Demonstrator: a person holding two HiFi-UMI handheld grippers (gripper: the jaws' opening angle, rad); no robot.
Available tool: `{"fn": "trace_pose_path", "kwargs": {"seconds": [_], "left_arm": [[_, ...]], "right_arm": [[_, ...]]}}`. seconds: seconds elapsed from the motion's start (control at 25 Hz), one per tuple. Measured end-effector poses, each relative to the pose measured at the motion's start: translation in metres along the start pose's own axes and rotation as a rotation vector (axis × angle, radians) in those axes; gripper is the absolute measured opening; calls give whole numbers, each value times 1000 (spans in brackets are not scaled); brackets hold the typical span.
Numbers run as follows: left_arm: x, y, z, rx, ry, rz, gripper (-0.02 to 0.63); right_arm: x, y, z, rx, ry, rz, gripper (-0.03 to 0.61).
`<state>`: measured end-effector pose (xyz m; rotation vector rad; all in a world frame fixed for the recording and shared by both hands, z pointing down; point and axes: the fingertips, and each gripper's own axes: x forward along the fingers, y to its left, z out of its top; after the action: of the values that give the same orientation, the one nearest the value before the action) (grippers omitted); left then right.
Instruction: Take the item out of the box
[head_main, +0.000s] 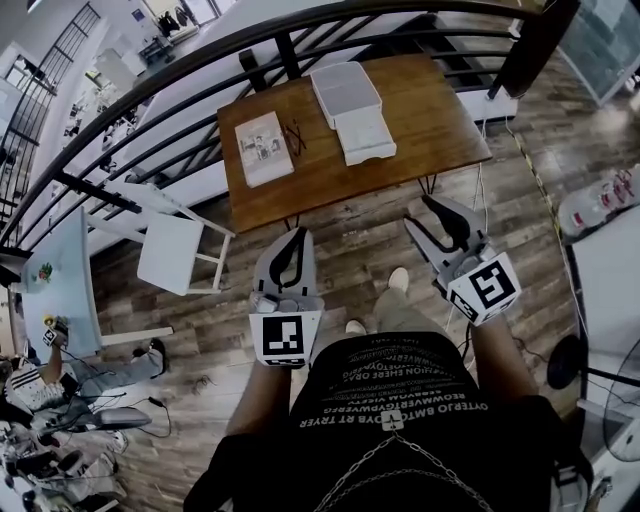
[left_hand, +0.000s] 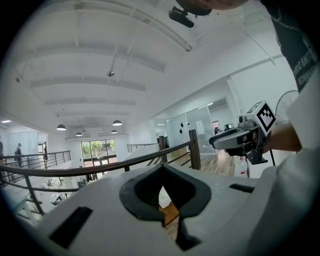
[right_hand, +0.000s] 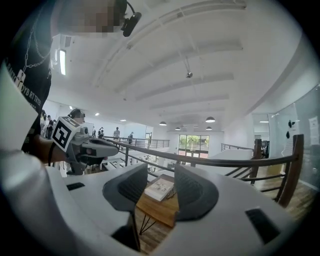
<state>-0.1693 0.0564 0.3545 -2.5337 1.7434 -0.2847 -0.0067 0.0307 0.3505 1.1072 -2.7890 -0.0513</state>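
While I stand on the wooden floor (head_main: 330, 230) well short of the tabletop (head_main: 420, 120), both claws hang in front of me over the boards, touching nothing. My left claw (head_main: 297, 240) is pressed together: in the left gripper view the dark pads meet at their tips, and only a sliver of the tabletop shows through the oval gap behind them. My right claw (head_main: 425, 215) is spread, and in the right gripper view nothing sits between its ribbed pads; the tabletop shows far off through the gap. The pale grey box (head_main: 345, 90) lies on the far right part of the tabletop, with a flatter white box (head_main: 365, 135) touching its near side. I cannot tell from here what either one holds. Towards the left side of the tabletop lies a flat printed pack (head_main: 263, 147), and just right of it a thin dark crossed thing too small to make out. A dark railing (head_main: 200, 60) curves behind the tabletop. A white chair (head_main: 172, 250) stands on the floor to the left, well apart from my left claw.
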Motion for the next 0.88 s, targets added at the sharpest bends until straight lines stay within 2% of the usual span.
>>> {"fn": "trace_pose_path", "kwargs": {"seconds": [0.48,0.88], "left_arm": [[81,-5,-10,-22,33,-10,5],[136,4,-12,-30,60,14,6]], "right_arm": [[37,-59,-25,28,47,49,166],[73,-105,-33,27,64,97,166]]}}
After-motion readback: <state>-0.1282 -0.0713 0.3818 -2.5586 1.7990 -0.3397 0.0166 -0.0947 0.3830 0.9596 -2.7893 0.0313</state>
